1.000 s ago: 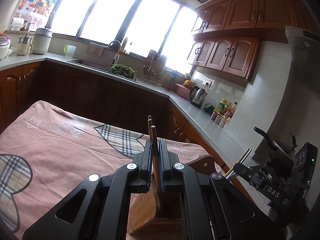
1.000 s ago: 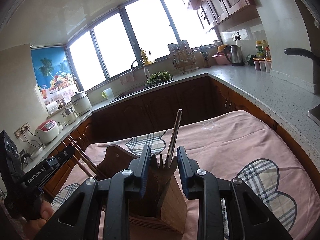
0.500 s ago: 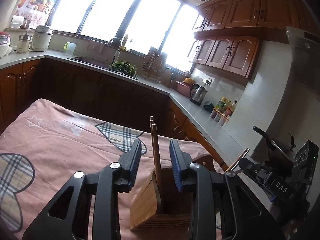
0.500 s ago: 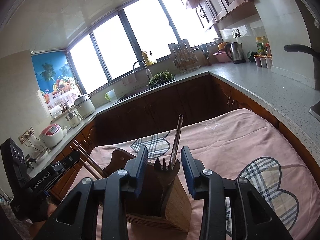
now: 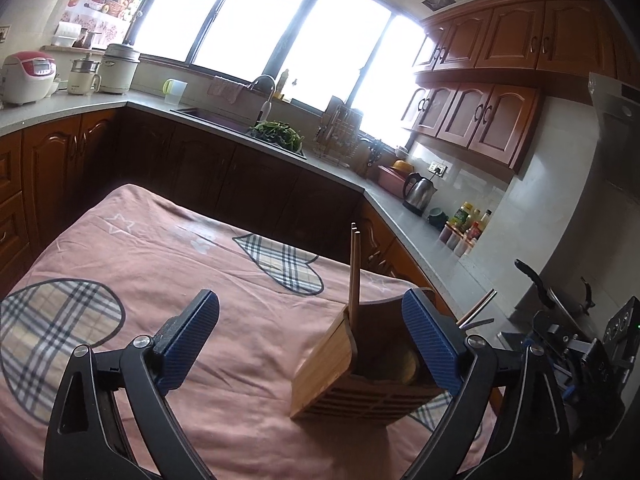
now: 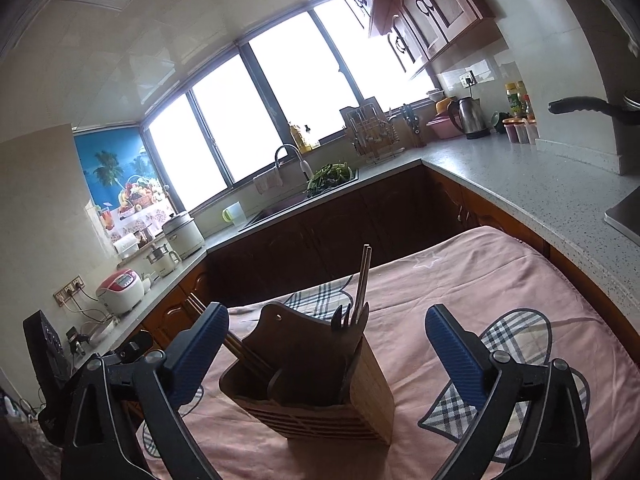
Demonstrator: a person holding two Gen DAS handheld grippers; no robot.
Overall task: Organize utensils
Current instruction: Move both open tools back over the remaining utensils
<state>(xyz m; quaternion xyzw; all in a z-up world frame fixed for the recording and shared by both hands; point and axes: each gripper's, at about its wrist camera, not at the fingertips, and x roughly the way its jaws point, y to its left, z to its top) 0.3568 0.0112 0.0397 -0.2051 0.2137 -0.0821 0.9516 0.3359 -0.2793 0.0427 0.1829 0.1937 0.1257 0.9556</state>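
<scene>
Left claw (image 5: 310, 348) is sitting wide open and holding nothing; its right finger is crossing in front of the wooden holder (image 5: 360, 372), contact hard to tell. Wooden chopsticks (image 5: 353, 272) are standing in the holder on the pink tabletop (image 5: 168, 252).

Right claw (image 6: 326, 354) is gaping wide too, empty, straddling the holder without touching. Metal chopsticks (image 6: 363, 280) and a fork are poking up inside. Probably best backing straight out so nothing's getting tipped.

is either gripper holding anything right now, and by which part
Nothing is held. The left gripper and right gripper both stand open; the wooden chopsticks and metal chopsticks stand free in the wooden holder.
</scene>
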